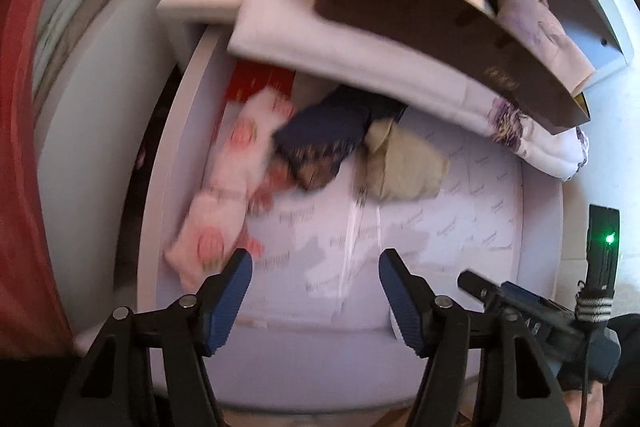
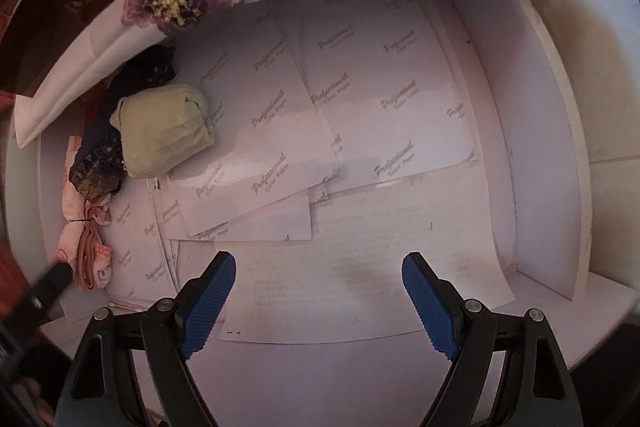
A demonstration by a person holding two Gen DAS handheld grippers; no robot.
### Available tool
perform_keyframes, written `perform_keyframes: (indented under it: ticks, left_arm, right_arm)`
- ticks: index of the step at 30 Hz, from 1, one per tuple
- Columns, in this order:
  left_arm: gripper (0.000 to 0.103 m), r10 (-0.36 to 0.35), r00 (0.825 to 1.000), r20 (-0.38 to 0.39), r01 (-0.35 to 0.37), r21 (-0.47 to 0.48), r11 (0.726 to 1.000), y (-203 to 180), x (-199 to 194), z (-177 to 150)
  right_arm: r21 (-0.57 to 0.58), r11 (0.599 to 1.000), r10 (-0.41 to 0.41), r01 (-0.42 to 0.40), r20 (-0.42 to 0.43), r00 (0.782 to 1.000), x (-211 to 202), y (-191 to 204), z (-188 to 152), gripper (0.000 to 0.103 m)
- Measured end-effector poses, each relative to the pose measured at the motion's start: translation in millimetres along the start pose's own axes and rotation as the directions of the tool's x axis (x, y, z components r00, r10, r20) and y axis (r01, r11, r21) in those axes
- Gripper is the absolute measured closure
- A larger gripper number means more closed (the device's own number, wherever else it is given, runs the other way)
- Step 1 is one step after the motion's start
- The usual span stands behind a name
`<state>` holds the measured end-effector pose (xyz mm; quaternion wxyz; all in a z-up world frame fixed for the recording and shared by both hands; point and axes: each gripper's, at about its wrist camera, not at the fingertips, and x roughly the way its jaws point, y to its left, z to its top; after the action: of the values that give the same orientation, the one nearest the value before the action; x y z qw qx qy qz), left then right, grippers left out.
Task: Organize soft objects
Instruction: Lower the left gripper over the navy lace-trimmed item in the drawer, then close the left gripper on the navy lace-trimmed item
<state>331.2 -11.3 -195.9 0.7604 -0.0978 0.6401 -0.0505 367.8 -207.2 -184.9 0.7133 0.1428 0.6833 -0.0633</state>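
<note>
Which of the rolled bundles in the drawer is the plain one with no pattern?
The beige bundle, rightmost of the three. The pink bundle carries printed red motifs and the navy bundle has a speckled end.

left wrist: down, near | right wrist: down, nearer | shared: drawer [image 1: 540,227]

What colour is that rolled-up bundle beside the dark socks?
Pale green; the bundle shows best in the right wrist view.

Beige rolled bundle [image 2: 166,131] touching dark navy patterned bundle [image 2: 106,151], pink printed socks [image 2: 86,247] beside them, drawer's left end
</note>
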Motion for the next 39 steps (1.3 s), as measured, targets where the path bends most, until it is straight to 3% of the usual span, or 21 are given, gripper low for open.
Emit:
perform_keyframes:
  ticks: [12,18,21,22,23,28,35,39]
  left_arm:
    - [0.039,0.089,0.994,0.063,-0.098,0.172,0.980,-26,24,43]
    - [0.040,0.128,0.991,0.049,-0.137,0.252,0.958,-33,45,58]
    - [0.058,0.150,0.988,0.047,-0.157,0.276,0.948,-34,53,59]
    - [0.072,0.153,0.988,0.037,-0.157,0.284,0.946,-33,56,59]
    - [0.080,0.157,0.987,0.022,-0.156,0.288,0.945,-30,60,59]
    - [0.096,0.055,0.998,-0.029,-0.049,0.201,0.978,-17,54,61]
    - [0.098,-0.115,0.988,-0.101,0.117,0.015,0.993,6,32,42]
    - [0.098,-0.114,0.984,-0.137,0.113,-0.015,0.993,11,22,24]
  right_arm:
    - [0.017,1.000,0.019,-0.019,-0.038,0.999,22,3,-2,0.017]
    - [0.016,1.000,0.025,-0.024,-0.054,0.998,29,0,-4,0.017]
    - [0.013,1.000,0.020,-0.020,-0.065,0.998,34,-1,-5,0.017]
    - [0.010,1.000,0.016,-0.016,-0.069,0.998,35,1,-6,0.017]
    - [0.002,1.000,0.008,-0.008,-0.075,0.997,38,1,-7,0.017]
    - [0.002,1.000,-0.013,0.013,-0.092,0.996,48,2,-9,0.018]
    - [-0.037,0.999,-0.037,0.033,-0.093,0.995,52,9,-10,0.018]
    - [-0.033,0.999,-0.037,0.034,-0.099,0.994,50,8,-12,0.018]
